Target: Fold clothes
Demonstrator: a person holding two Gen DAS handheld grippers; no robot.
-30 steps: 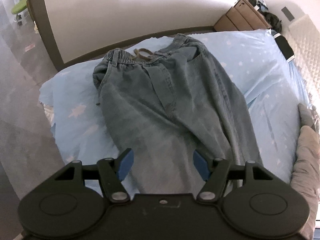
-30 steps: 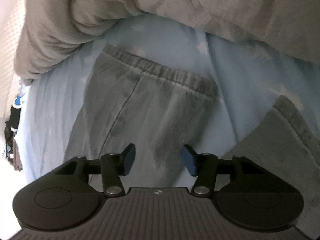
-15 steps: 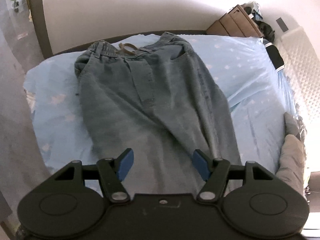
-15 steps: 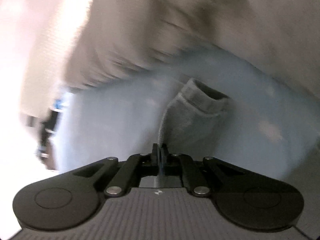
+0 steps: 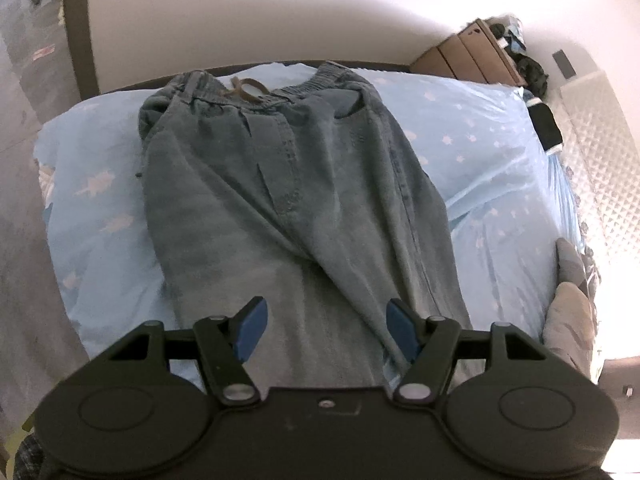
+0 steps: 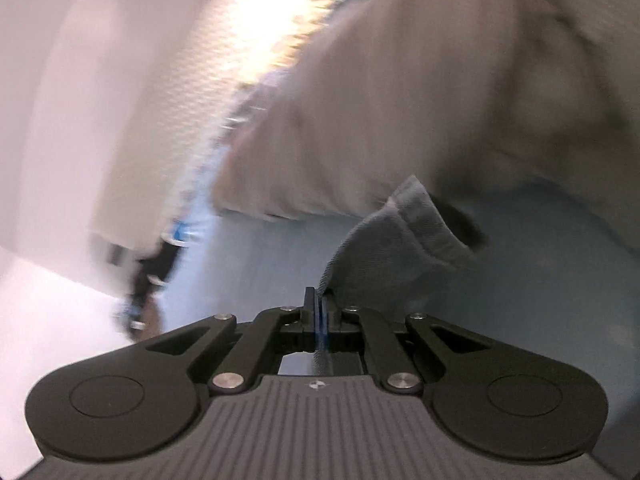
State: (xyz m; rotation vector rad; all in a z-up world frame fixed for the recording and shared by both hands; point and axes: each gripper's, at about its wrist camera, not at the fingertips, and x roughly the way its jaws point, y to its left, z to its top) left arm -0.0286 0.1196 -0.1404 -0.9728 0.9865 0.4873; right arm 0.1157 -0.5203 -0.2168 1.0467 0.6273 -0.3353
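Observation:
Blue-grey jeans (image 5: 288,200) lie flat on a light blue star-print bedsheet (image 5: 480,148), waistband with a brown drawstring at the far end. My left gripper (image 5: 326,324) is open and empty, hovering above the legs near the thigh. In the right wrist view my right gripper (image 6: 320,300) is shut on the hem end of a jeans leg (image 6: 400,248), which is lifted off the sheet and folds over to the right. That view is motion-blurred.
A grey blanket (image 6: 440,80) is bunched behind the lifted leg end and shows at the bed's right edge (image 5: 568,304). A white wall, a dark bed frame (image 5: 76,20) and cardboard boxes (image 5: 468,56) stand beyond. A quilted white headboard (image 5: 600,140) runs along the right.
My right gripper closed on the jeans leg hem and lifted it, swinging the view upward. My left gripper stayed open and shifted slightly over the jeans.

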